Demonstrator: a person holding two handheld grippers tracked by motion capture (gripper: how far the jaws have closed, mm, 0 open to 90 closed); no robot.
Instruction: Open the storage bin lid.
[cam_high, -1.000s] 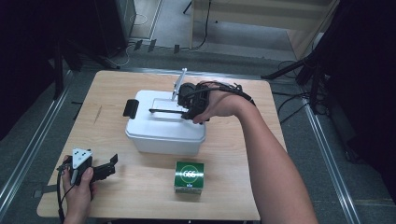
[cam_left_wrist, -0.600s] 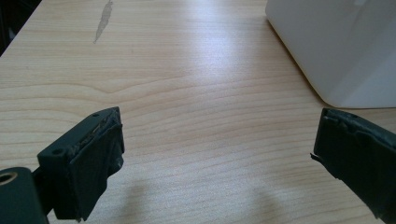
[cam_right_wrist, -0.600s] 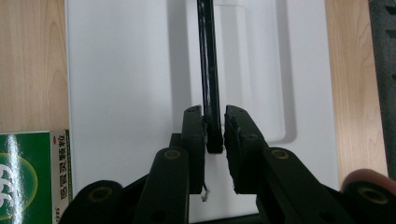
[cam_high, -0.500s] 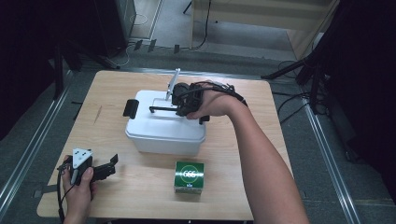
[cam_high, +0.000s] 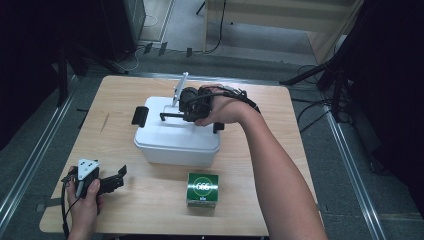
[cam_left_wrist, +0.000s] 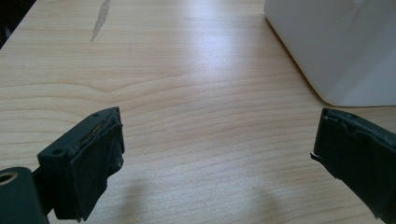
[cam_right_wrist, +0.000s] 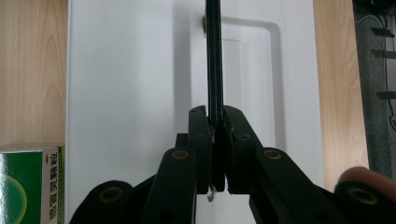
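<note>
One white lidded box (cam_high: 176, 135) sits mid-table with its lid on, so its contents are hidden. The right gripper (cam_right_wrist: 216, 135) is clamped on the box's thin black handle (cam_right_wrist: 214, 60), raised over the lid (jaws pinched tight on it). The left gripper (cam_left_wrist: 215, 158) rests near the table's front left corner, jaws wide apart. Near the box's front stands a green carton (cam_high: 202, 189).

Rt gripper (cam_right_wrist: 216, 128) base cut by bottom edge in its own view; green box (cam_right_wrist: 30, 184) cropped at 8 o'clock, print too blurred to read. Handle (cam_right_wrist: 214, 56) runs off top at 12. In left gripper view, white container (cam_left_wrist: 336, 46) cropped at 1–2 o'clock, far jaw cut at 4.
</note>
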